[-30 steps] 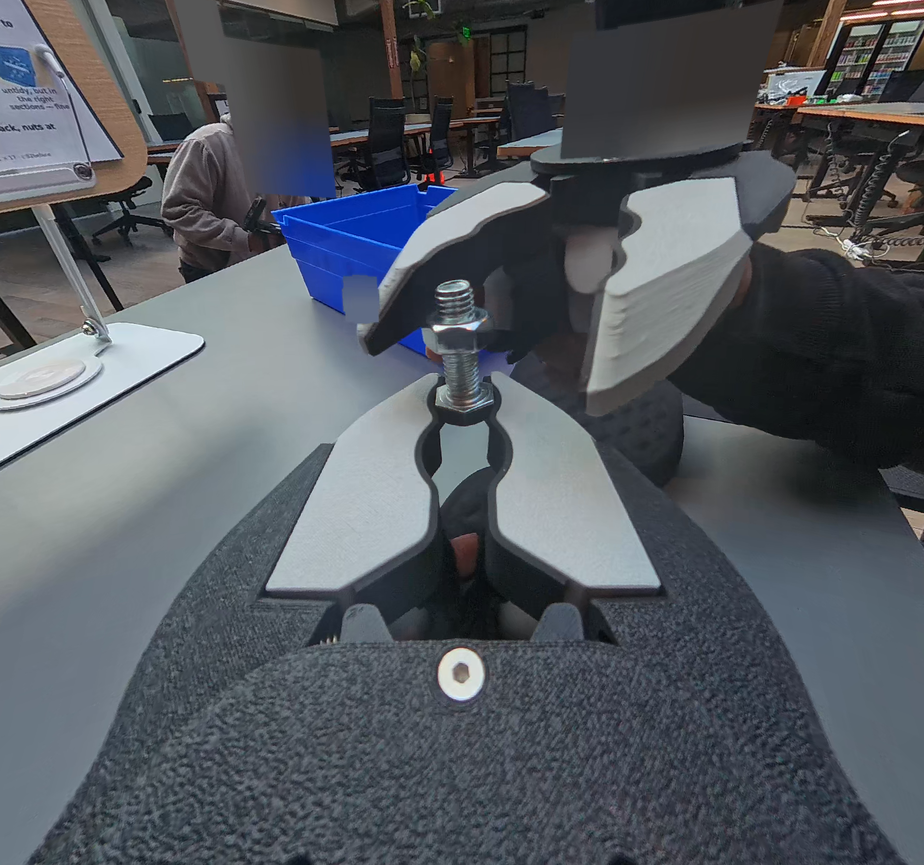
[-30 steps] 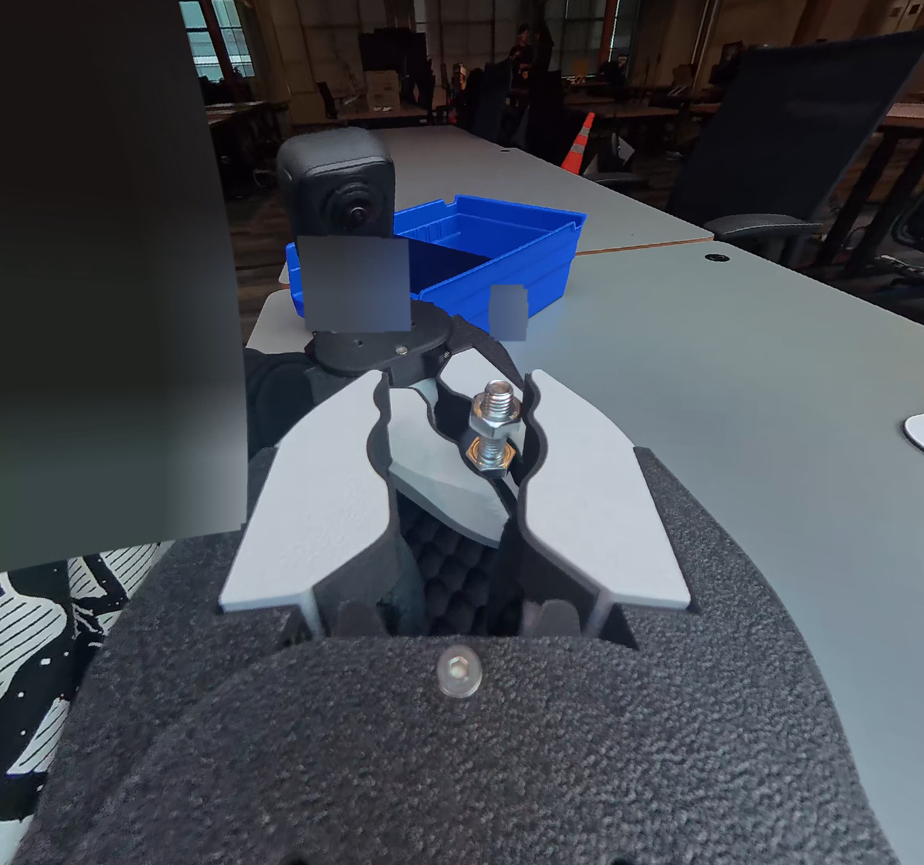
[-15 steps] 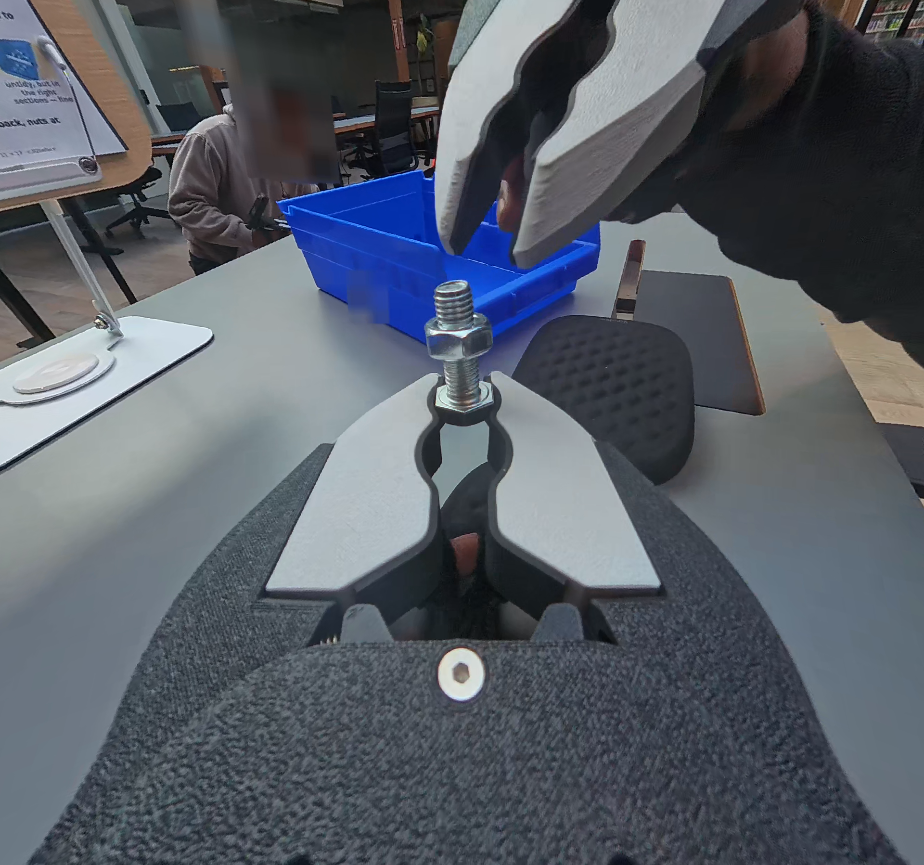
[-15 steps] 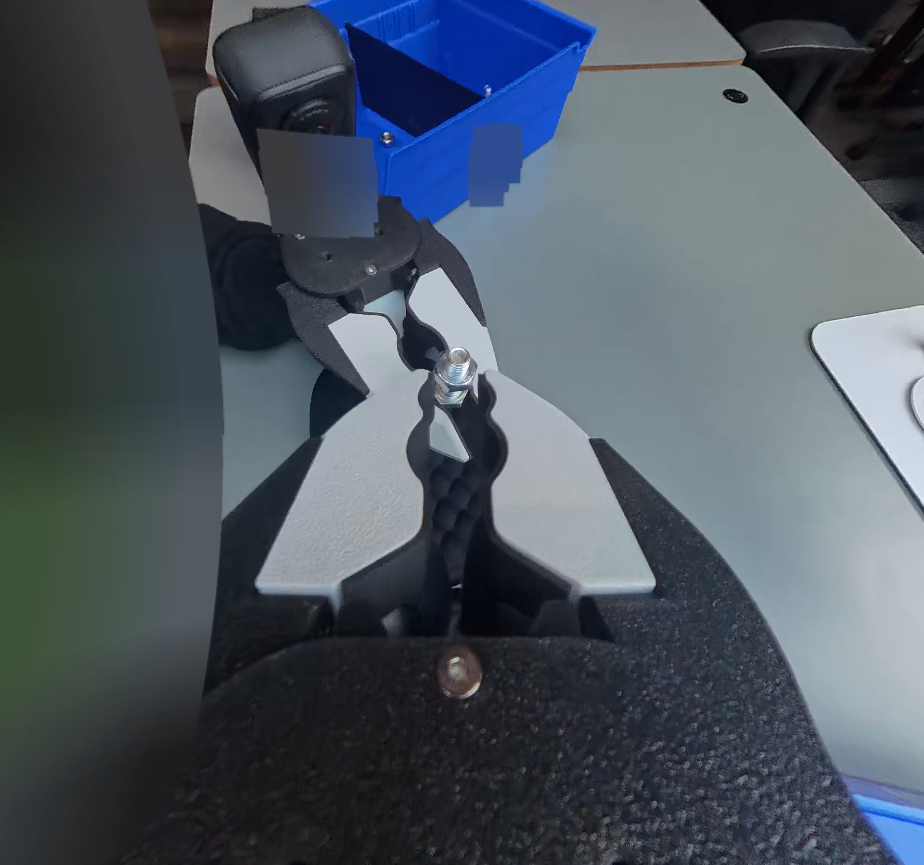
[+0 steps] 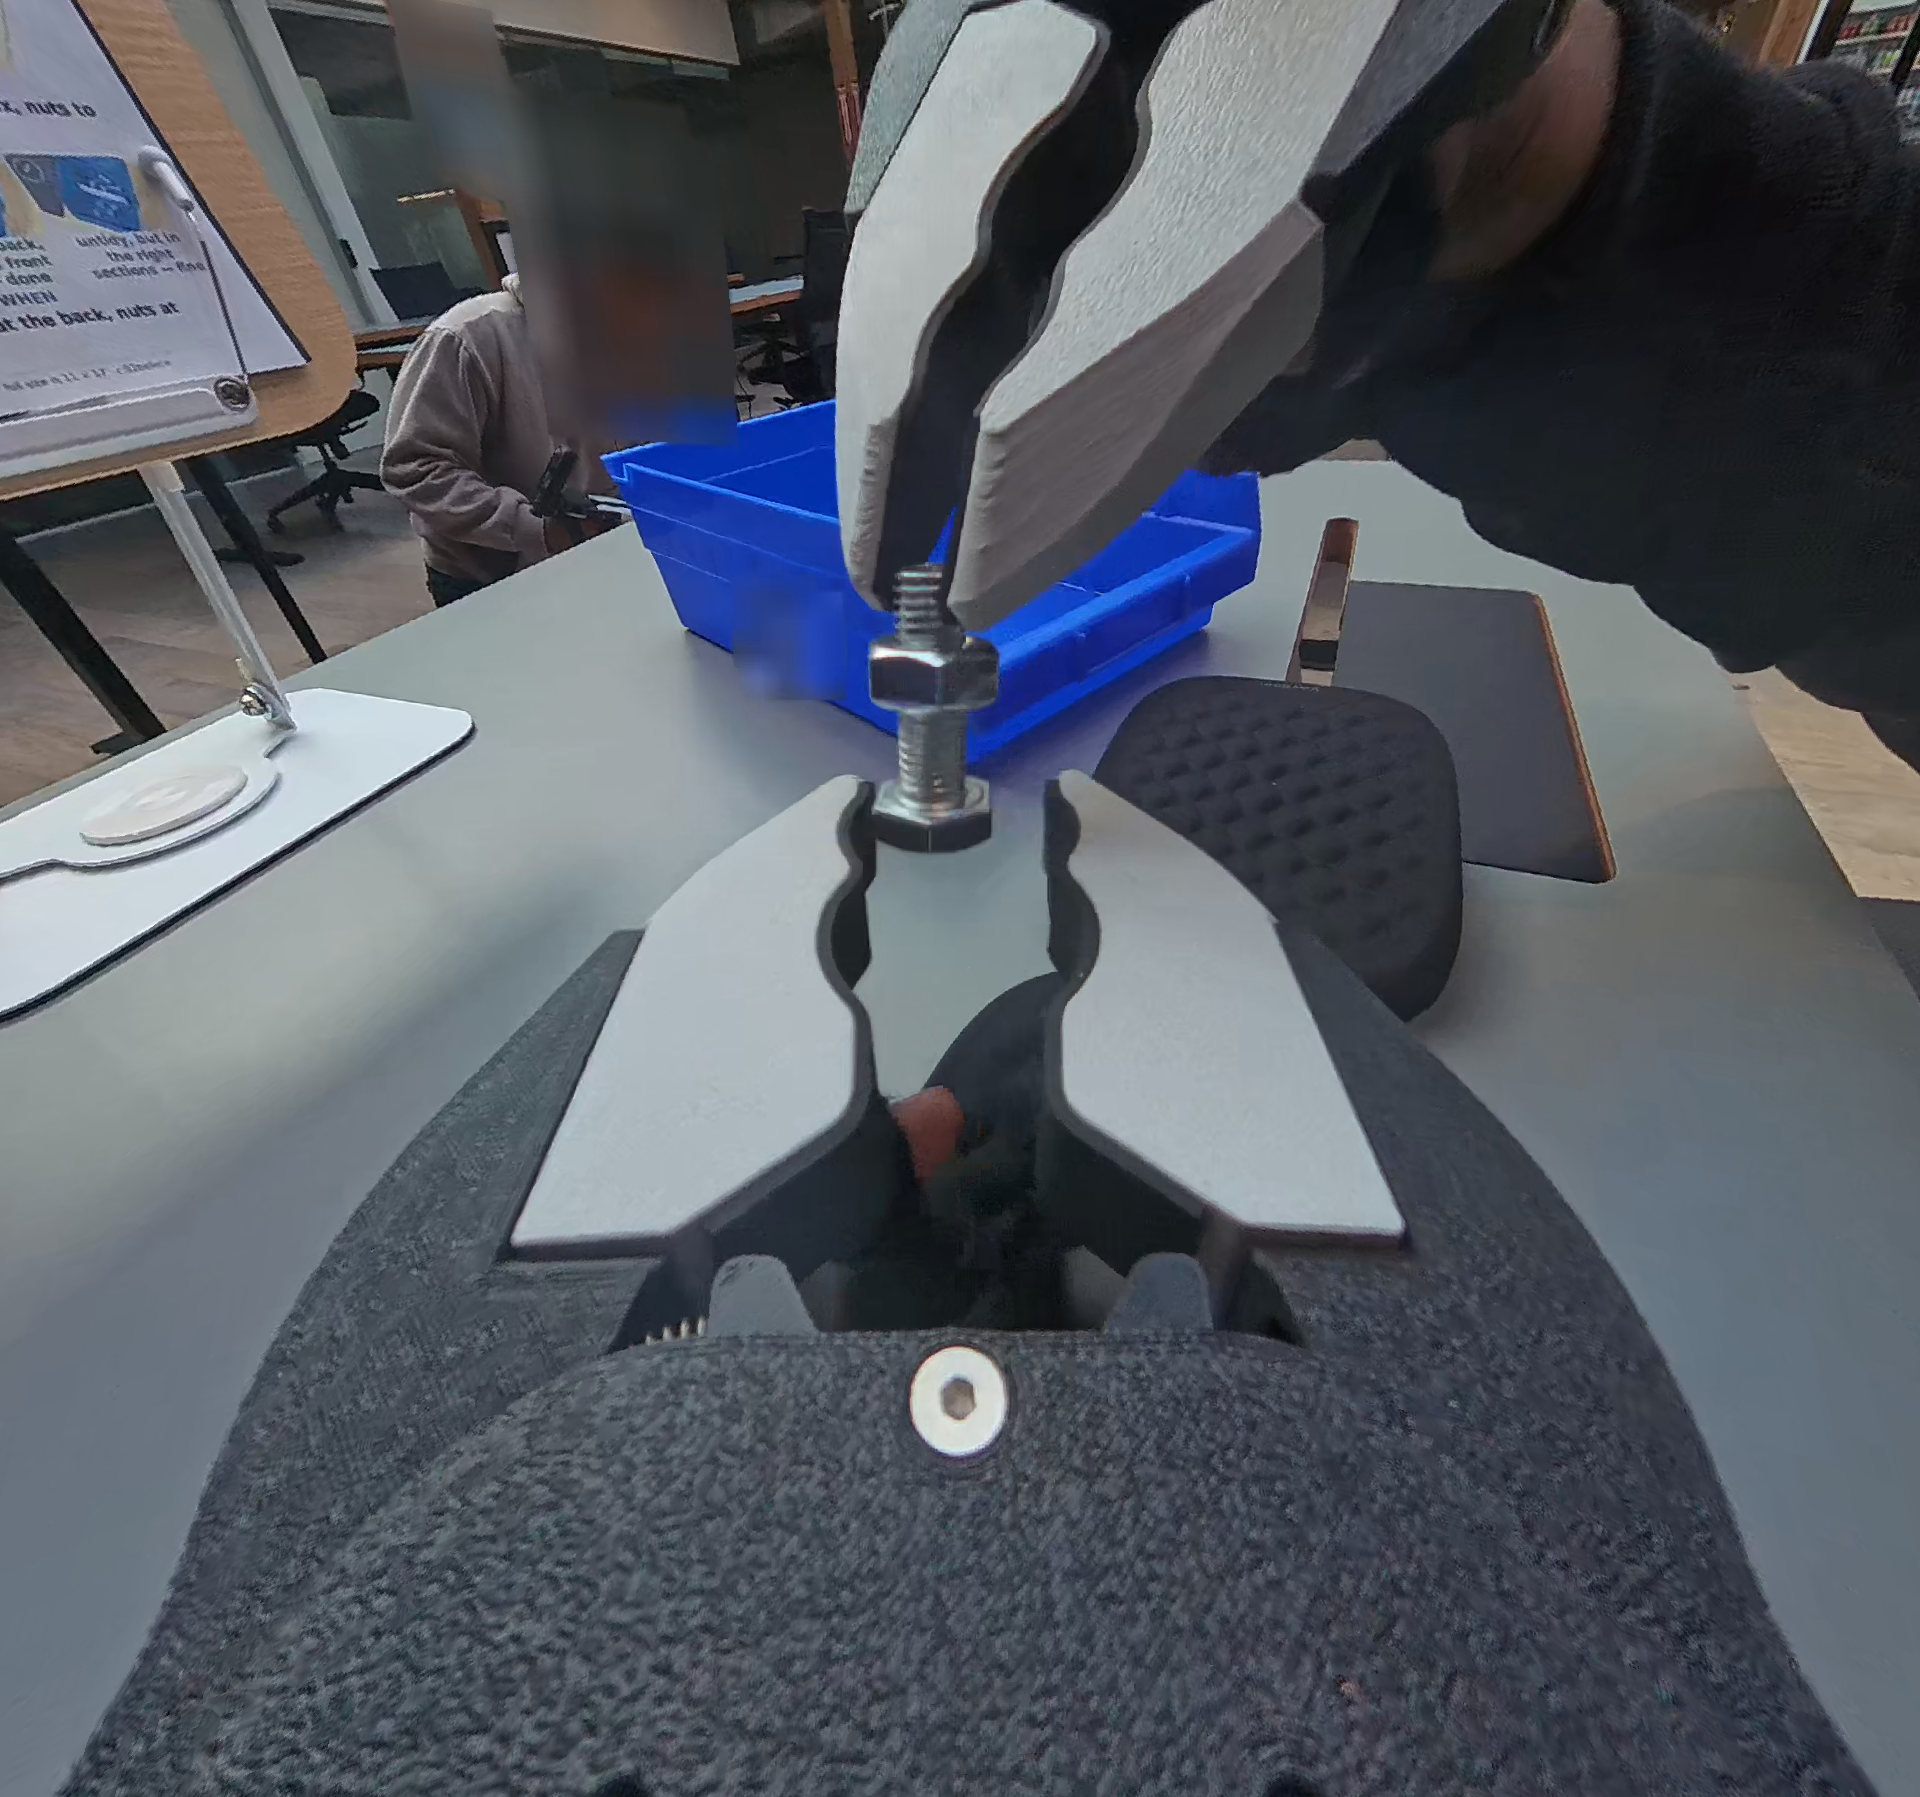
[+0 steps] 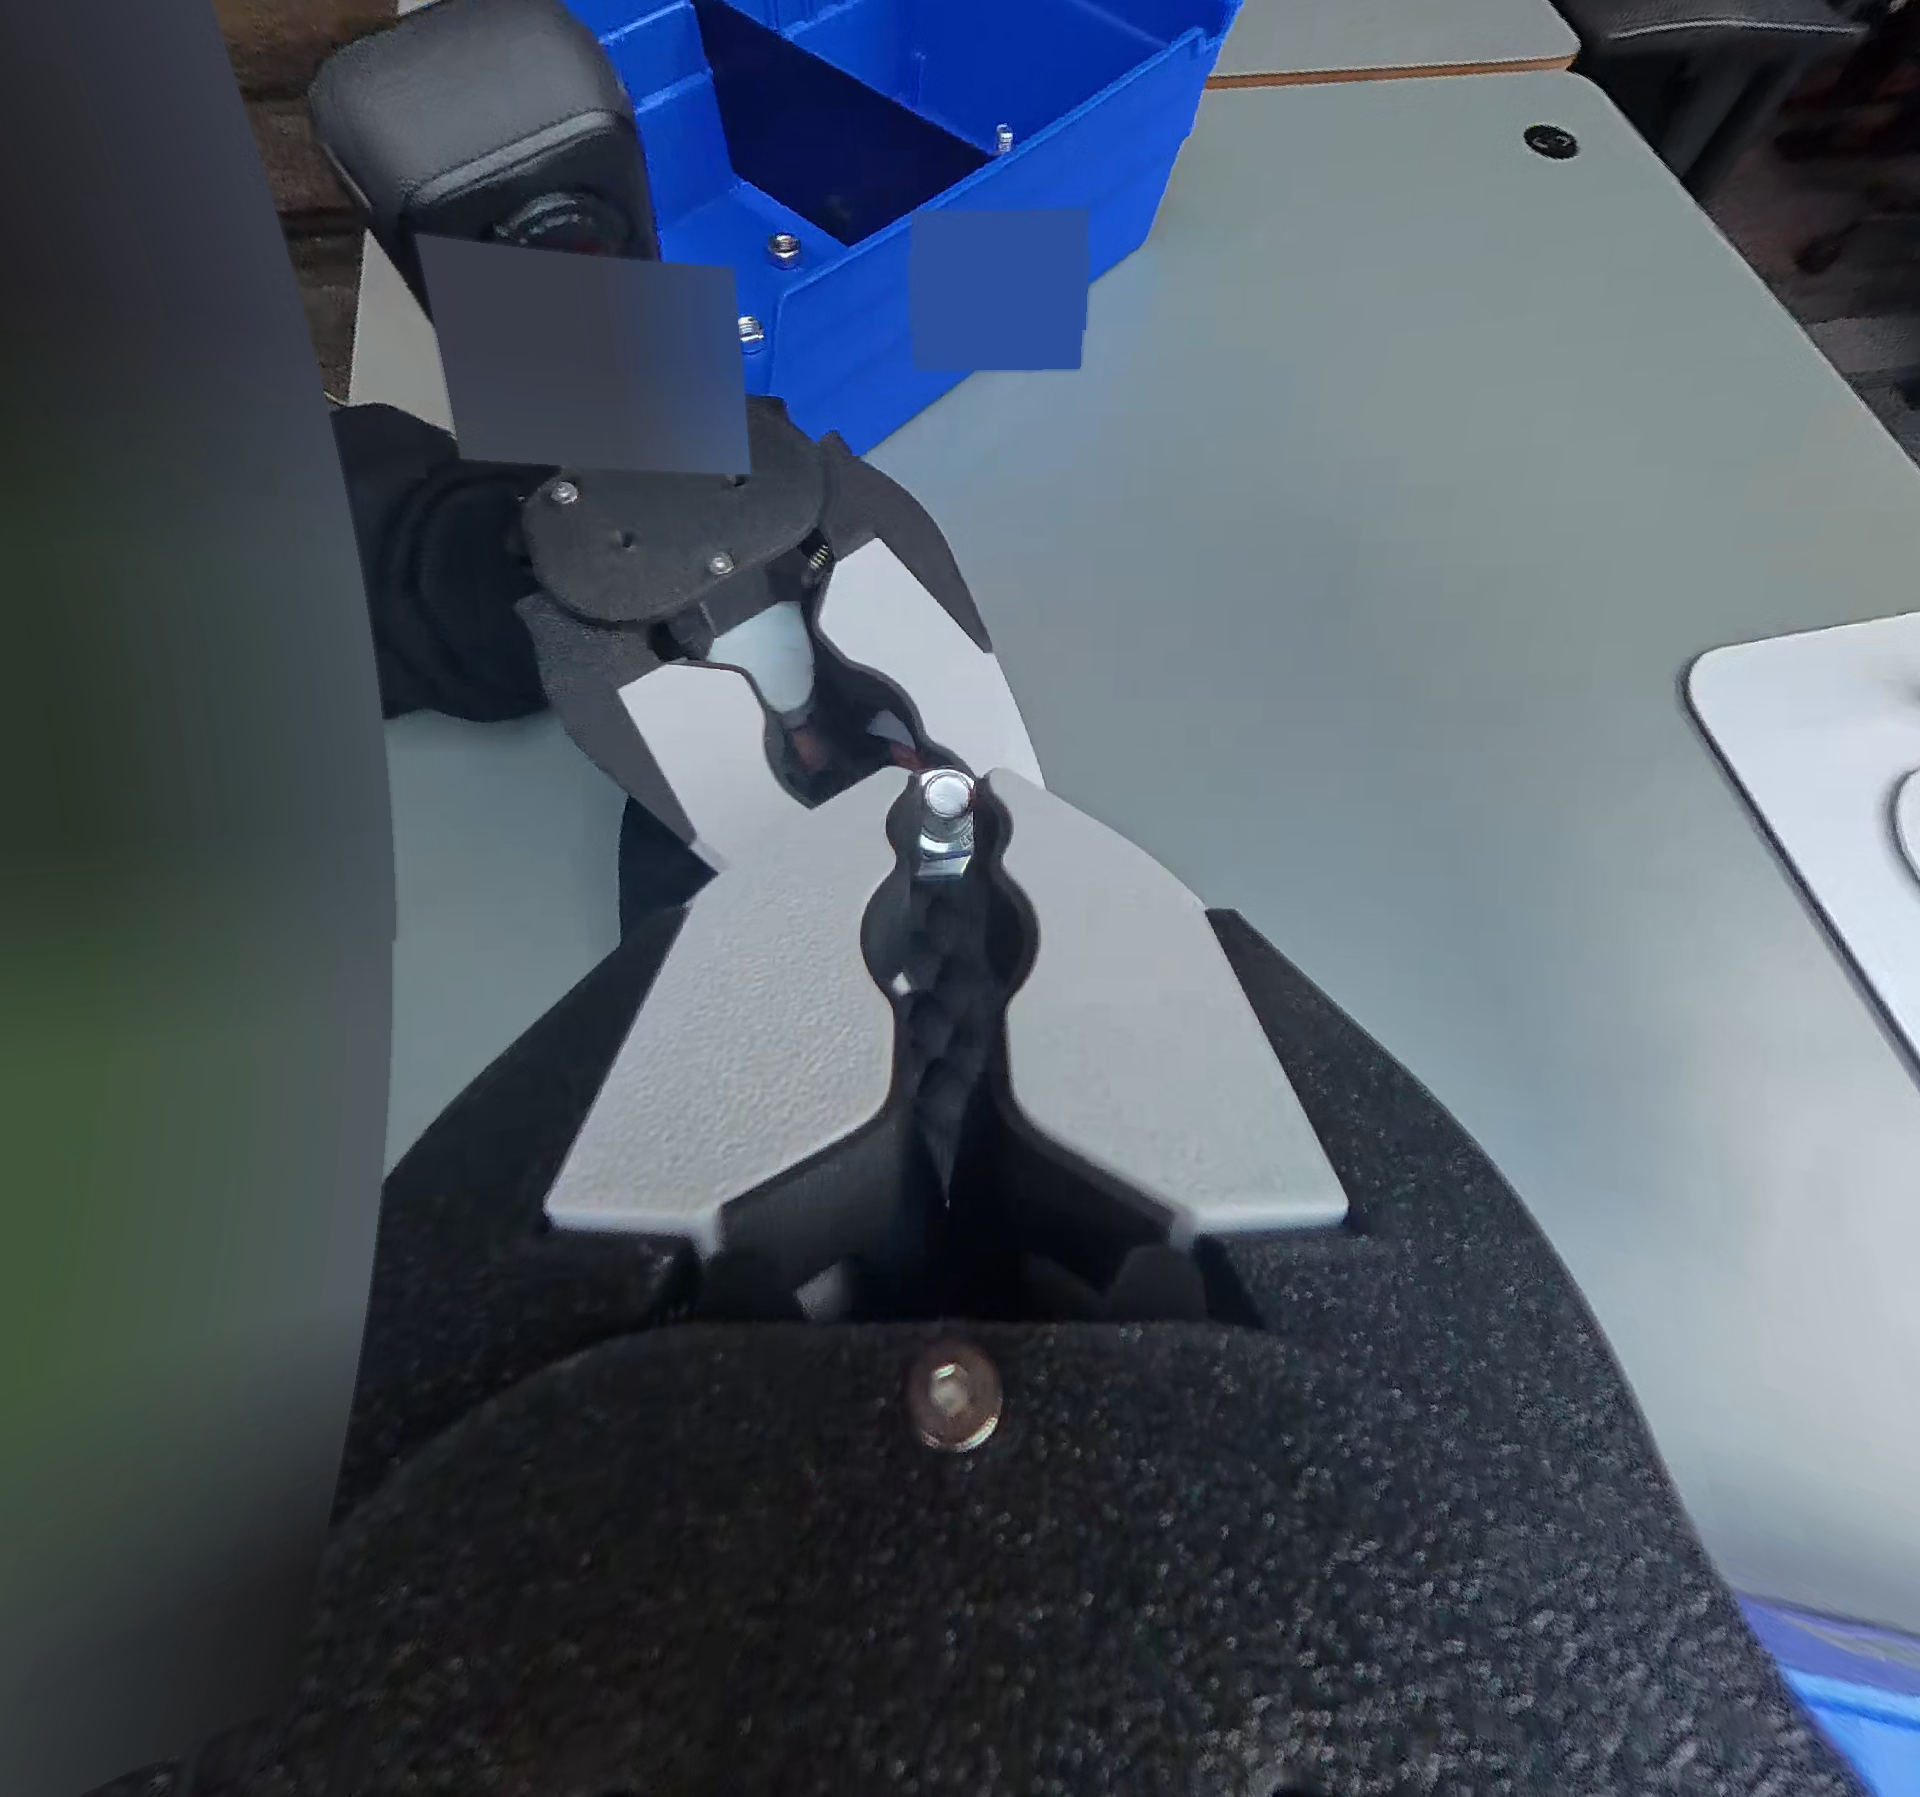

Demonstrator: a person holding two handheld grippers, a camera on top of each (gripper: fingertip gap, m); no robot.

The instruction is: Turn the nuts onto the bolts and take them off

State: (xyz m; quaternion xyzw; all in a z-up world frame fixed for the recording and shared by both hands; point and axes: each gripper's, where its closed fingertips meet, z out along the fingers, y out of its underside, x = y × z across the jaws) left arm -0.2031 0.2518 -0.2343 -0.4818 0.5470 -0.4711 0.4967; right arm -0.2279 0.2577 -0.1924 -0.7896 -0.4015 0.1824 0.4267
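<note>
Threads of a silver steel bolt [image 5: 928, 748] are seen standing upright, its hexagonal head lying between the tips of the grey-faced left gripper [image 5: 953, 802]. That gripper's fingers are spread apart: the left tip appears to touch the head, while a gap shows beside the right tip, so nothing is clamped. A silver hexagonal nut [image 5: 932, 678] is threaded partway down the shaft, with bare thread above and below it. The top end of the bolt is pinched from above by the tips of the grey-faced right gripper [image 5: 920, 584], which is held in a black-gloved hand [image 5: 1621, 272]. In the right wrist view the bolt [image 6: 943, 828] is seen end-on in the notch between those closed fingers. A blue plastic divided bin [image 6: 1091, 147] stands behind on the grey table [image 6: 1403, 521], with loose nuts visible in its near compartment. A black dimpled pad [image 5: 1309, 843] lies just right of the bolt.
</note>
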